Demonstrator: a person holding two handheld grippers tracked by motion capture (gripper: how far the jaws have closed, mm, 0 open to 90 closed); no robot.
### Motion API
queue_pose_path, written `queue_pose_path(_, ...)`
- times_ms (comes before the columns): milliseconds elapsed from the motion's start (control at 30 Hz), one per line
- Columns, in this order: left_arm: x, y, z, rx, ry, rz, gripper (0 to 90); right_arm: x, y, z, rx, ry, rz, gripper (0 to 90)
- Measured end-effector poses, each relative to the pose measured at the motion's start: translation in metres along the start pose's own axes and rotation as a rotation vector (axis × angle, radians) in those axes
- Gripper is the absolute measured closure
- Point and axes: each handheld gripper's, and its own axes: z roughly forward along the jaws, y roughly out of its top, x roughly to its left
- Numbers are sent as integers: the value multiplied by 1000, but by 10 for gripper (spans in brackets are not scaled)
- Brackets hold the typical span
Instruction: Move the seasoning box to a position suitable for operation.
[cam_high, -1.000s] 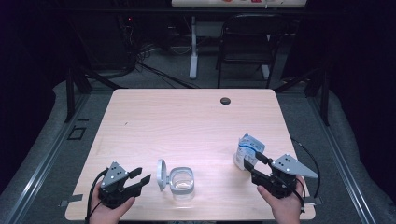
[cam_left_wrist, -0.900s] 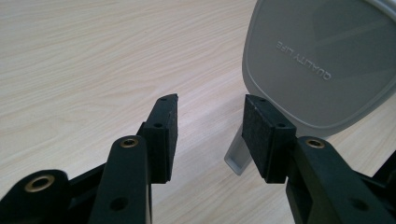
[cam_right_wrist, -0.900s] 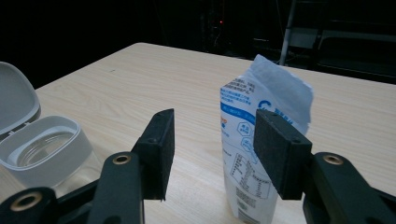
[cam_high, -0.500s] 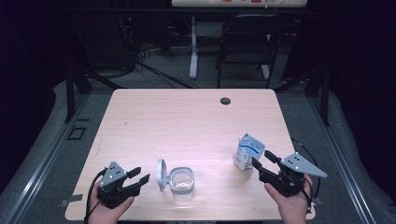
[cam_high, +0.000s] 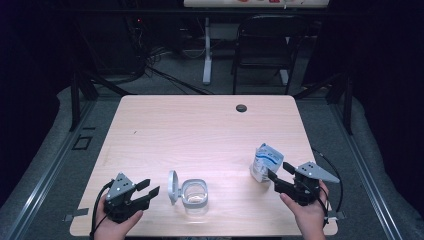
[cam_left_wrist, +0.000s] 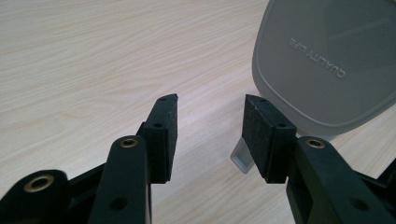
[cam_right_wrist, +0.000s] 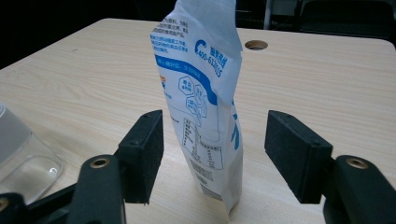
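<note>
A white and blue bag (cam_high: 265, 161) stands upright on the table's right side. My right gripper (cam_high: 277, 175) is just behind it, and its jaws have just been opening. In the right gripper view the bag (cam_right_wrist: 205, 93) rises in the gap of the right gripper (cam_right_wrist: 215, 126), with both pads clear of it. A clear container (cam_high: 194, 194) sits near the front edge, its grey lid (cam_high: 173, 186) hinged up on its left. My left gripper (cam_high: 142, 192) is open beside that lid. The left gripper (cam_left_wrist: 210, 105) holds nothing, and the lid (cam_left_wrist: 327, 60) stands ahead to the right.
The wooden table (cam_high: 200, 130) has a round cable hole (cam_high: 241, 108) near its far edge. A black chair (cam_high: 265, 45) and cables lie beyond it. In the right gripper view the clear container (cam_right_wrist: 18, 149) sits at the left edge.
The right gripper's jaws have widened and it has drawn back a little toward the table's near right. The bag now stands on its own. The left gripper has kept still.
</note>
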Motion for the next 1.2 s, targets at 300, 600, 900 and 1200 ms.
queue_pose_path(300,0,0,1,2,4,-3,564,-4,3,19,35,14,-8,356)
queue_pose_path(600,1,-1,2,7,2,2,563,-8,2,32,67,29,15,351)
queue_pose_path(900,2,-2,2,3,5,-5,562,-12,-1,43,75,46,32,345)
queue_pose_path(1200,3,-2,2,3,6,-4,562,-19,-3,49,92,111,100,318)
